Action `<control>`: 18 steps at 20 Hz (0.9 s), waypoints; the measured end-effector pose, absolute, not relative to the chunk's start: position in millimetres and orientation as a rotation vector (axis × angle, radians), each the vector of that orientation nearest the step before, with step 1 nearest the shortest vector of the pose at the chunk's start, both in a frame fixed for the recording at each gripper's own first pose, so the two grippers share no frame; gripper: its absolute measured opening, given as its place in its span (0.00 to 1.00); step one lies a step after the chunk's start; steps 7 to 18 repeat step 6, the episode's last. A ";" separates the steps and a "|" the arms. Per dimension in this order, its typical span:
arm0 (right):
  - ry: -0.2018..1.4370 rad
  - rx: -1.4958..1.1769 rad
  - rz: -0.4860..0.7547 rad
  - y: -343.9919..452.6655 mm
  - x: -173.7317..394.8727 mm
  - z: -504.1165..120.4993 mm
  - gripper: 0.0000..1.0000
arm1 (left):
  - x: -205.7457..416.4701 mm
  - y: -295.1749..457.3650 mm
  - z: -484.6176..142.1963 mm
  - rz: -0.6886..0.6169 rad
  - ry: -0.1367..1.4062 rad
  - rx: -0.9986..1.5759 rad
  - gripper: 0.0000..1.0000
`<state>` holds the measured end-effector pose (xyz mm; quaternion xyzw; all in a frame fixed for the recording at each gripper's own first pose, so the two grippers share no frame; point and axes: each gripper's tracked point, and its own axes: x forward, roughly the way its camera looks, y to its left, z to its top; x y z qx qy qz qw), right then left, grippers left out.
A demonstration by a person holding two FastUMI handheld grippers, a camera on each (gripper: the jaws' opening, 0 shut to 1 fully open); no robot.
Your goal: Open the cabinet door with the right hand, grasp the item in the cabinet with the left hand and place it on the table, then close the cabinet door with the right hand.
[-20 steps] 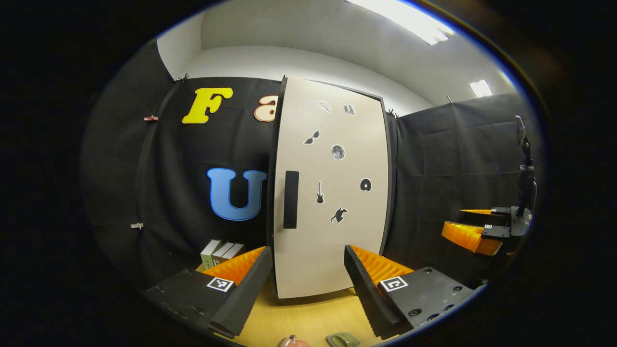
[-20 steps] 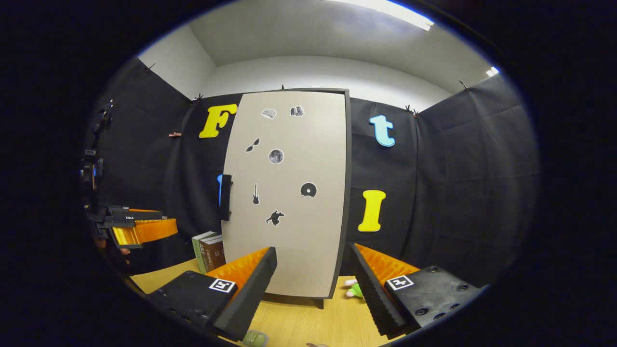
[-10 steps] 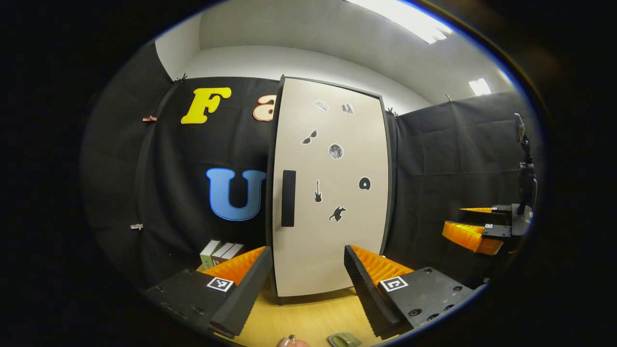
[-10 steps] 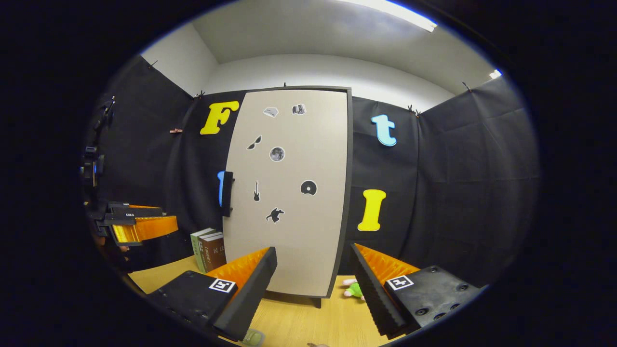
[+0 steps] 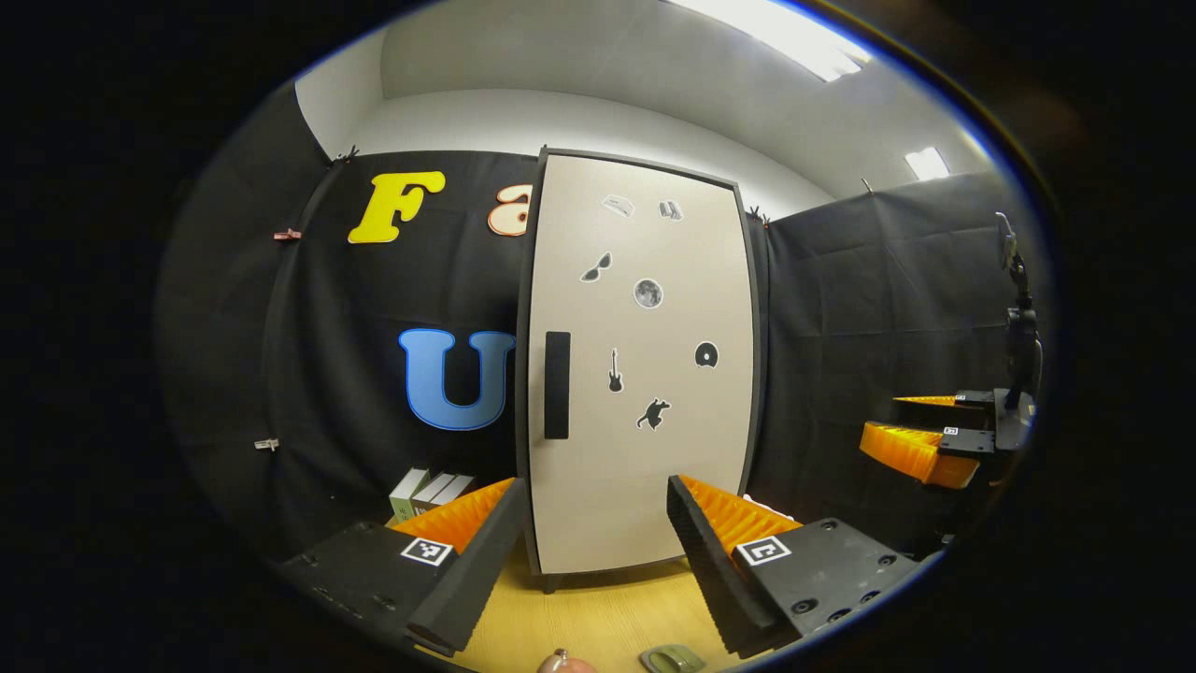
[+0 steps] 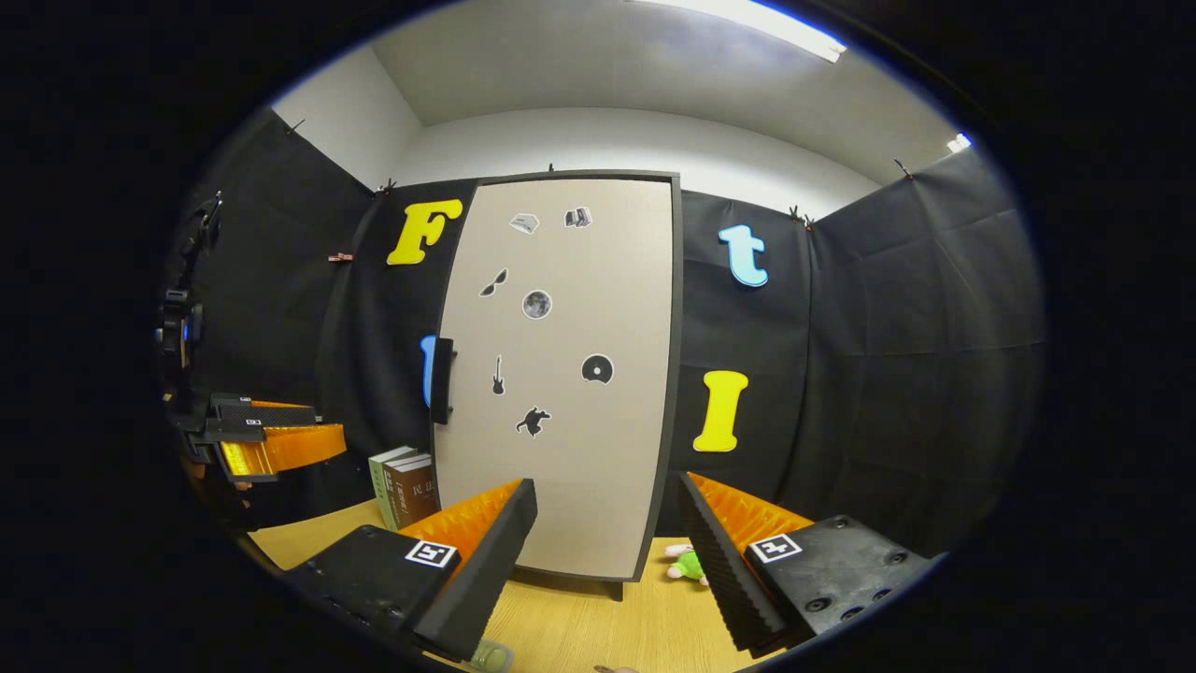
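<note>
A tall cabinet stands on the wooden table [image 5: 598,617] with its beige door [image 5: 645,449] shut; stickers dot the door. A dark vertical handle [image 5: 557,384] sits on the door's left side, seen edge-on as the handle [image 6: 441,379] in the right gripper view. My left gripper [image 5: 595,561] is open, well short of the door, nothing between its fingers. My right gripper [image 6: 607,565] is open too, facing the door [image 6: 570,439] from a distance. Each gripper shows far off in the other's view: right gripper [image 5: 920,449], left gripper [image 6: 271,444]. The cabinet's inside is hidden.
Several books [image 6: 404,486] stand upright left of the cabinet, also the books [image 5: 430,488]. A small green and pink toy [image 6: 687,563] lies on the table [image 6: 579,636] at the cabinet's right foot. A small olive object [image 5: 671,659] and a fingertip [image 5: 561,664] sit at the bottom edge.
Both views have shifted only slightly; the cabinet drifts a little in each view. The door stays shut and both grippers stay open.
</note>
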<state>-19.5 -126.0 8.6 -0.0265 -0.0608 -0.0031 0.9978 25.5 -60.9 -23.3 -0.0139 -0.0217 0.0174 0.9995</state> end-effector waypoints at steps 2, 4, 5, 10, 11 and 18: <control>-0.121 -0.053 -0.005 -125.7 -18.7 8.6 0.97 | 26.3 -61.9 -23.2 0.030 -0.045 -0.025 0.94; -0.124 -0.054 -0.003 -123.9 -18.8 9.7 0.97 | 26.5 -62.7 -23.2 0.029 -0.046 -0.020 0.94; -0.127 -0.057 -0.002 -123.9 -19.0 10.2 0.97 | 26.9 -62.7 -22.5 0.029 -0.047 -0.018 0.94; -0.130 -0.060 -0.002 -123.8 -19.5 10.8 0.97 | 27.3 -62.9 -22.0 0.029 -0.049 -0.016 0.94; -0.130 -0.060 -0.002 -123.8 -19.5 10.8 0.97 | 27.3 -62.9 -22.0 0.029 -0.049 -0.016 0.94; -0.130 -0.060 -0.002 -123.8 -19.5 10.8 0.97 | 27.3 -62.9 -22.0 0.029 -0.049 -0.016 0.94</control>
